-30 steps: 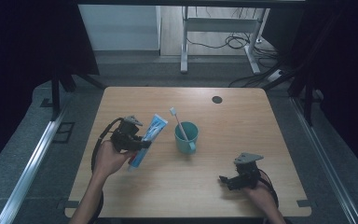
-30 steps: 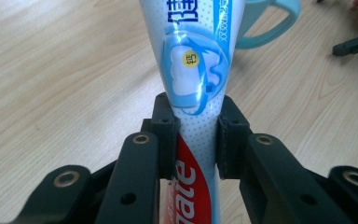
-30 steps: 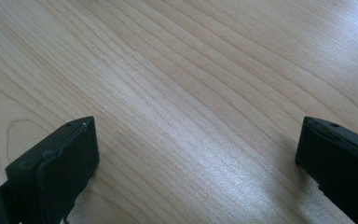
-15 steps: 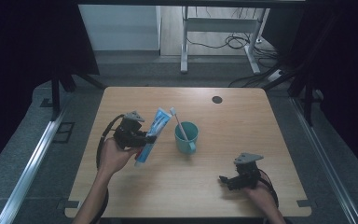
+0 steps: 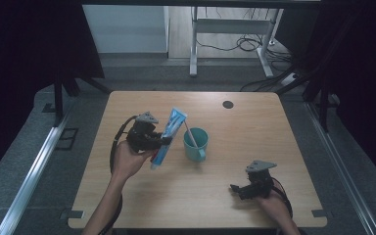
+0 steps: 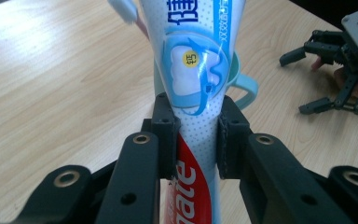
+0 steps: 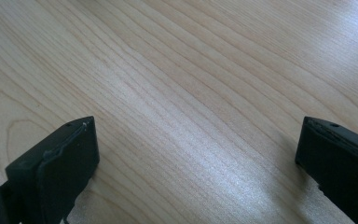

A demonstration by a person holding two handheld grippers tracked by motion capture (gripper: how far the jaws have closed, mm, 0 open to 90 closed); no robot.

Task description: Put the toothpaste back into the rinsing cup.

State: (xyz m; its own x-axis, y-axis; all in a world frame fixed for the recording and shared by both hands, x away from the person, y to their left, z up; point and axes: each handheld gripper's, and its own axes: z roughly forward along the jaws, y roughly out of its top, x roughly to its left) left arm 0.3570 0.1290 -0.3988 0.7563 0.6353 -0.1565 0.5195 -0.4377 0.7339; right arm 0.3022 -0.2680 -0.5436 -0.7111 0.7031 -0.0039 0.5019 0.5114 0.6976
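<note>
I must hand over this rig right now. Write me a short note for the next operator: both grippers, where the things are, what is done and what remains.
Left gripper: shut on the toothpaste tube, held tilted in the air beside the cup, jaws clamped around its middle.
Right gripper: open, holding nothing, low over the table at the near right.
Cup: upright at the table's middle, handle toward the person, with a toothbrush standing in it.
Done: tube picked up, brush in the cup.
Left: probably put the tube into the cup next to the brush, then release.
</note>
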